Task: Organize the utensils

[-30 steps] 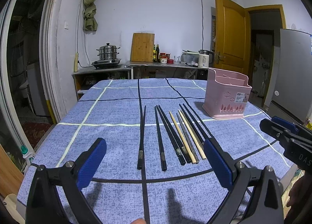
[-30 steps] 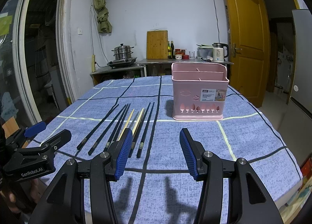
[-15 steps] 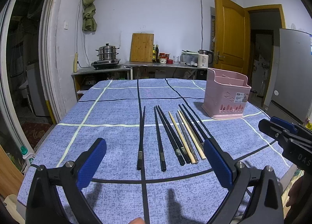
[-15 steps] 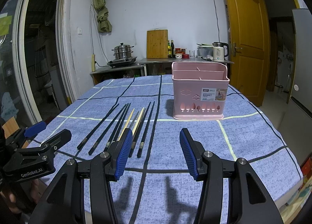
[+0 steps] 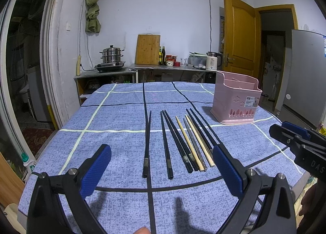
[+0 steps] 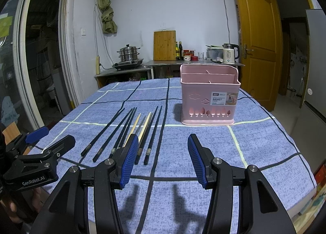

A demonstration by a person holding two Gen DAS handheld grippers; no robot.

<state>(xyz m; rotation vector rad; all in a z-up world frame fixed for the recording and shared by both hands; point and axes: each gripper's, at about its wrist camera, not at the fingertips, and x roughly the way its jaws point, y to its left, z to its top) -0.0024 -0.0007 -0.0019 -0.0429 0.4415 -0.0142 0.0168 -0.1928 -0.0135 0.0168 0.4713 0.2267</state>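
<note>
The left gripper (image 5: 162, 169) is hovering low over the near edge of the table, pointing level along the cloth, its blue-padded fingers (image 5: 95, 169) spread wide and holding nothing. The right gripper (image 6: 161, 158) is hanging beside it at the same height, its jaws standing moderately open, narrower than the left's, and also gripping nothing. Each gripper is showing at the edge of the other's view. Just beyond the fingertips, the chopsticks (image 5: 183, 142) are lying in a loose row on the blue checked tablecloth (image 5: 114, 120), thick ends toward the grippers: mostly black ones, with two pale wooden ones and a grey one among them. One black chopstick (image 5: 147, 142) is lying slightly apart on the left. Farther back on the right, the pink utensil basket (image 6: 209, 99) is standing upright, well apart from the chopsticks, its compartments open at the top.
</note>
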